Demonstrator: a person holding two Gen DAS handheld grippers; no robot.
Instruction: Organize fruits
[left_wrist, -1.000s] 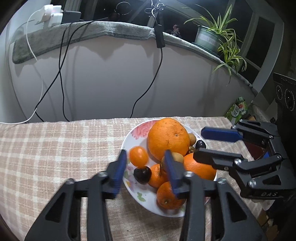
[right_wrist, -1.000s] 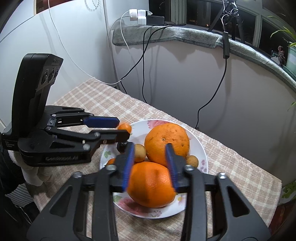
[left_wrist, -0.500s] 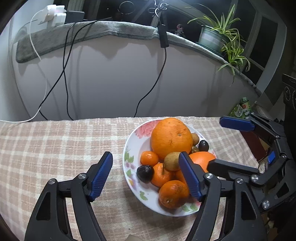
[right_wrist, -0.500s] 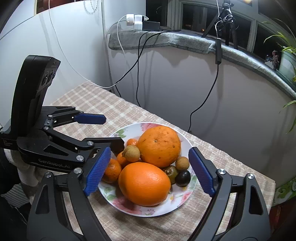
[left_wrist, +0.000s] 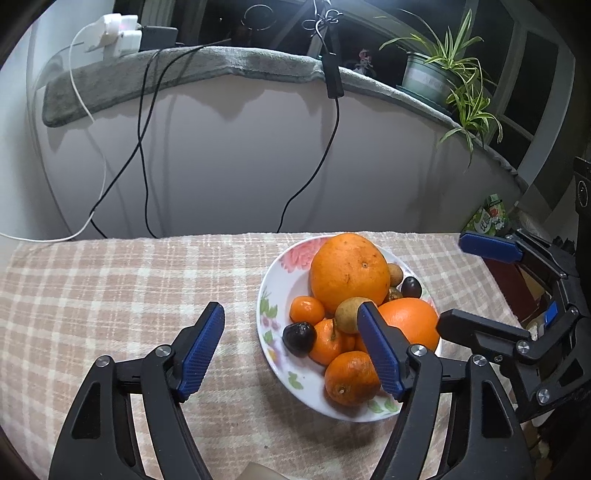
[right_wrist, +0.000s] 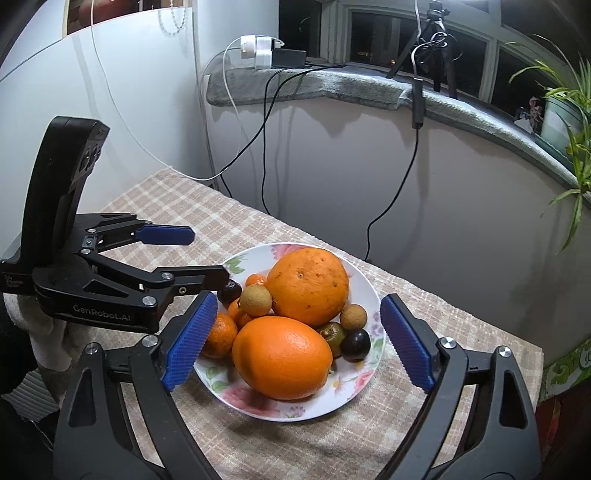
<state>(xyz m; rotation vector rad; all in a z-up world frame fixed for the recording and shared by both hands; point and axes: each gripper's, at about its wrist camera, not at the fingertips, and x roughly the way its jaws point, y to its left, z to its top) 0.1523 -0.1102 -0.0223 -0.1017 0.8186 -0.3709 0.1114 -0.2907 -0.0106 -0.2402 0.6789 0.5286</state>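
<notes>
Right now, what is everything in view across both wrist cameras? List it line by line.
large oranges: 2, orange, middle of the plate, touching
small mandarins: about 4, orange, plate side nearest the left gripper
longans: about 3, tan, tucked among the oranges
dark round fruits: 2, near black, at opposite plate edges
greenish fruit: 1, beside a dark one
plate: 1, white with flowers, on the cloth
tablecloth: 1, beige check, covers the table
cables: several, black and white, hanging down the wall
chargers: white, on the sill
spider plant: 1, potted, on the sill
tripod: 1, black, on the sill
green packet: 1, past the table end
left gripper: open, empty
right gripper: open, empty
</notes>
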